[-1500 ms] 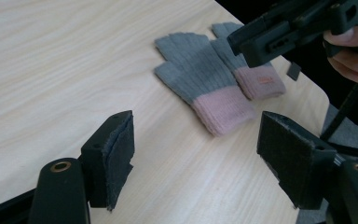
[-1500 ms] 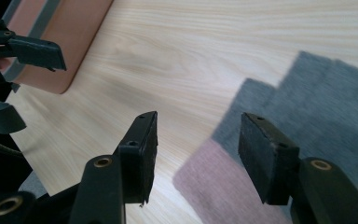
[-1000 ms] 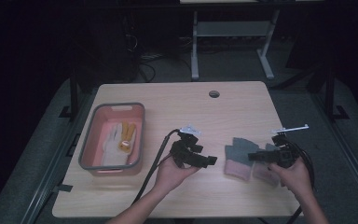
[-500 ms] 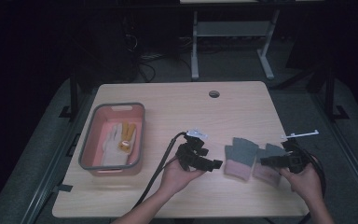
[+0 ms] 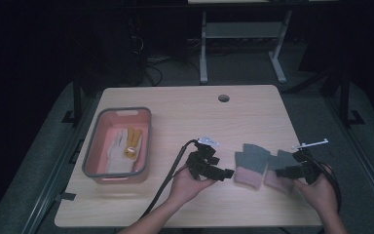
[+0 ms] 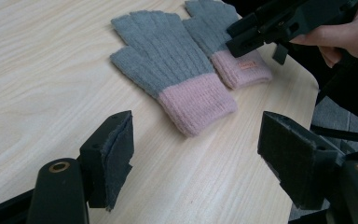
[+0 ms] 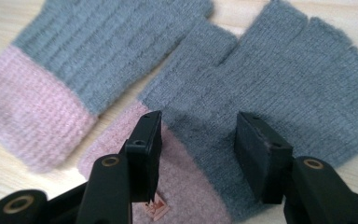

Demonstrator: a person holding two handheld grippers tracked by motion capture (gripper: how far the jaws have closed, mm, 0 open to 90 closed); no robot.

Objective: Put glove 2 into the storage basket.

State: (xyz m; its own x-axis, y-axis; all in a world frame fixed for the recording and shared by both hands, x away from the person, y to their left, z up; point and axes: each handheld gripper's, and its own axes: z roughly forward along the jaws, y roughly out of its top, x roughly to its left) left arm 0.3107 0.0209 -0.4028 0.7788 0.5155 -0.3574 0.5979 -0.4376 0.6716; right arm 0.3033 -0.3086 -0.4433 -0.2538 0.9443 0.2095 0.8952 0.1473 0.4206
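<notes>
Hovering right claw (image 7: 196,144) straddled right glove (image 7: 279,88) near its pink cuff — jaws apart, just closing a little, pads not pressing. Left glove (image 6: 168,70) lay flat on table (image 5: 185,107), ahead of left claw (image 6: 200,154) — apart, empty.

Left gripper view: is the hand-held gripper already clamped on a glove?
No: the left hand-held gripper has its jaws wide apart over bare table, and the nearer glove lies flat beyond them, untouched.

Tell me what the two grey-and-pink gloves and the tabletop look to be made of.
Left glove and right glove: soft knitted yarn, probably wool or acrylic; ribbed, fuzzy surface. Tabletop: pale wood-grain, likely matte laminate.
</notes>
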